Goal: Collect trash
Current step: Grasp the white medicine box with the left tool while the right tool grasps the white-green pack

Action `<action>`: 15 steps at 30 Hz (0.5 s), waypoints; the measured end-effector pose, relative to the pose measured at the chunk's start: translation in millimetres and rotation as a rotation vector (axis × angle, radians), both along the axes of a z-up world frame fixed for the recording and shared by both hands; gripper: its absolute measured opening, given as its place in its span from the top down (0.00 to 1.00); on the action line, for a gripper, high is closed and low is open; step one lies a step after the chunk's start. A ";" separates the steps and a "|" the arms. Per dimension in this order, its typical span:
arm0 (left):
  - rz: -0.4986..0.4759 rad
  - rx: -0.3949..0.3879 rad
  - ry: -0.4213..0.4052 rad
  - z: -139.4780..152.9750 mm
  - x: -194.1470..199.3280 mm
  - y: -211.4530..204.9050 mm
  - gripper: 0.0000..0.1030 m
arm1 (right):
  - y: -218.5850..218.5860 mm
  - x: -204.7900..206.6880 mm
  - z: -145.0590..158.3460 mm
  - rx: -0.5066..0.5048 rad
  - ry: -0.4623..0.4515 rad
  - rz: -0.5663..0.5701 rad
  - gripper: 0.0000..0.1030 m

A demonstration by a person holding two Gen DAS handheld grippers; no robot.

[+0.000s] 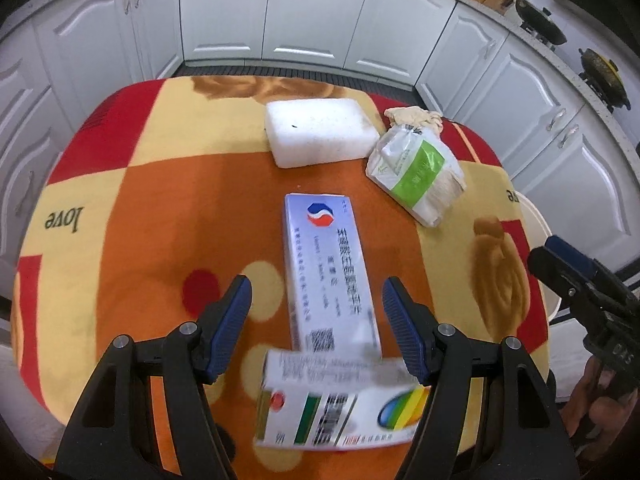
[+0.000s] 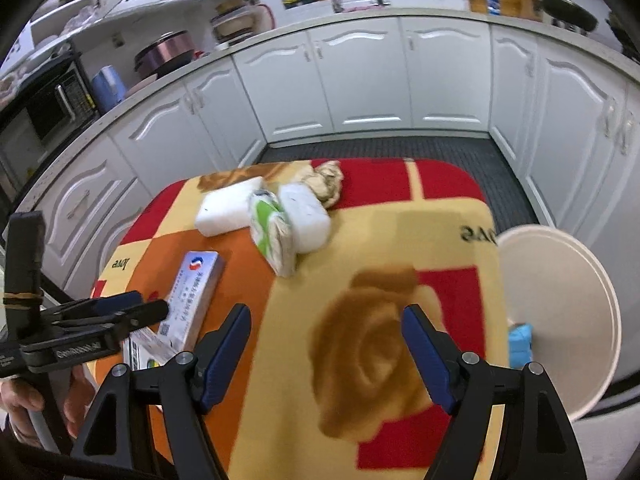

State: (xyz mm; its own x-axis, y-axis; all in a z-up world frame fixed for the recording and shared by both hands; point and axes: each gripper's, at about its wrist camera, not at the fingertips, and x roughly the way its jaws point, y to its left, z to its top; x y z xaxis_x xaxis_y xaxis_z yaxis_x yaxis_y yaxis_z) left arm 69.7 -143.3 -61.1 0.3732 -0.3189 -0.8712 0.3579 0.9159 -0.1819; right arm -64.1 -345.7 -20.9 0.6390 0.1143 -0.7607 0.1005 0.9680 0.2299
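Trash lies on a table with a red, orange and cream cloth. A long silver-blue box sits mid-table, and my left gripper hovers open over its near end. A blurred white box with a rainbow logo lies just below, between the finger bases; neither pad presses on it. Farther back are a white foam block, a green-white packet and crumpled tan paper. My right gripper stands open over bare cloth.
A white round bin stands off the table's right edge with a blue item inside. A second white foam block lies beside the packet. White kitchen cabinets ring the table beyond a dark floor mat. A hand grips the left tool.
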 end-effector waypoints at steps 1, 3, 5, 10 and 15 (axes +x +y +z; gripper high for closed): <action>0.000 0.007 0.004 -2.1 2.4 -1.8 0.35 | 0.9 4.2 0.3 -0.001 -0.006 0.006 0.28; 0.005 0.034 0.009 -6.6 8.8 -7.1 0.35 | 2.5 13.6 0.1 -0.001 -0.012 0.017 0.33; 0.003 0.065 0.004 -10.5 13.3 -12.1 0.35 | 5.7 25.4 -1.3 0.003 -0.015 0.036 0.38; -0.011 0.093 0.011 -18.0 21.7 -18.0 0.35 | 11.4 53.1 -14.2 0.021 0.003 0.081 0.47; -0.046 0.127 -0.026 -19.4 22.4 -18.4 0.41 | 14.2 73.9 -36.8 0.070 0.046 0.095 0.59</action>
